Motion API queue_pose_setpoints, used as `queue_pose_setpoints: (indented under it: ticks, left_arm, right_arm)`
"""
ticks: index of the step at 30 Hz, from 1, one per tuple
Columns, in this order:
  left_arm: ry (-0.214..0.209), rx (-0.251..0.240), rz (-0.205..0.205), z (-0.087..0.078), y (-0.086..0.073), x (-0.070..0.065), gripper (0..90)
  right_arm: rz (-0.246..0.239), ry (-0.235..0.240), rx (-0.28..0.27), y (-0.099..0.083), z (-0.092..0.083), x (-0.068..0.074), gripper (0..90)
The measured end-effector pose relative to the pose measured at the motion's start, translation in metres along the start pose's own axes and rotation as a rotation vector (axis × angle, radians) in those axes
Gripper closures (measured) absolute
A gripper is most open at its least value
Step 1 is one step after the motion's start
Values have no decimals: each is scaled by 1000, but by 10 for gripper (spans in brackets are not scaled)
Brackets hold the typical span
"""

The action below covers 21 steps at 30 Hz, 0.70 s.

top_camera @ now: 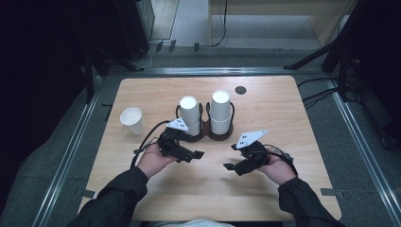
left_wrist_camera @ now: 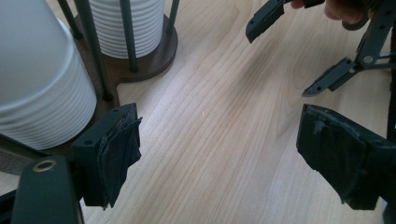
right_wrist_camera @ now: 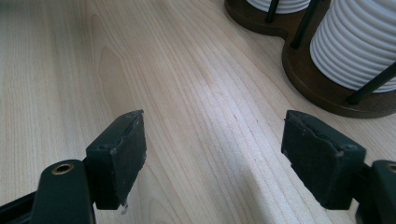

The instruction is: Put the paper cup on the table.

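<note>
Two stacks of white paper cups, a left stack (top_camera: 189, 115) and a right stack (top_camera: 220, 111), stand upside down in a dark wooden holder (top_camera: 206, 136) with black rods at the table's middle. A single white cup (top_camera: 132, 120) stands upright on the left. My left gripper (top_camera: 194, 145) is open just in front of the left stack, nothing between its jaws. In the left gripper view the gripper (left_wrist_camera: 219, 149) is over bare wood, with a stack (left_wrist_camera: 37, 84) close at the left. My right gripper (top_camera: 230, 156) is open and empty in front of the right stack. In its own view the right gripper (right_wrist_camera: 215, 149) has a stack (right_wrist_camera: 355, 46) at the upper right.
The light wooden table (top_camera: 293, 142) has a small black disc (top_camera: 240, 90) near its far edge. Bare wood lies between the two grippers and along the near edge. The other hand's gripper (left_wrist_camera: 299, 51) is at the upper right of the left gripper view. Grey floor and dark stands surround the table.
</note>
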State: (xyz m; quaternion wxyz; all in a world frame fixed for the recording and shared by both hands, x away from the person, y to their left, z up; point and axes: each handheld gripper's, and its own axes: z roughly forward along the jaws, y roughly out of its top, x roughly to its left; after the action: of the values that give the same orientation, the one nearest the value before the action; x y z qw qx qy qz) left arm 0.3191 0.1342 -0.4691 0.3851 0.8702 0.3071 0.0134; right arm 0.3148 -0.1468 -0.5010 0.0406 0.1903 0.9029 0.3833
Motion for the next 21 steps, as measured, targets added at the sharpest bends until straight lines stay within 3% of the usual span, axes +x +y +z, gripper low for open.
queue_pose_setpoints:
  ticks: [6,11,21]
  left_arm:
    - [13,-12,8,7,0,-3,138]
    - [-2,-44,-13,12,-2,-4,138]
    - [-11,-18,12,23,-6,-7,137]
  right_arm:
    - [2,2,2,1,1,1,225]
    - [-3,1,0,2,2,2,225]
    - [-11,6,10,3,4,4,224]
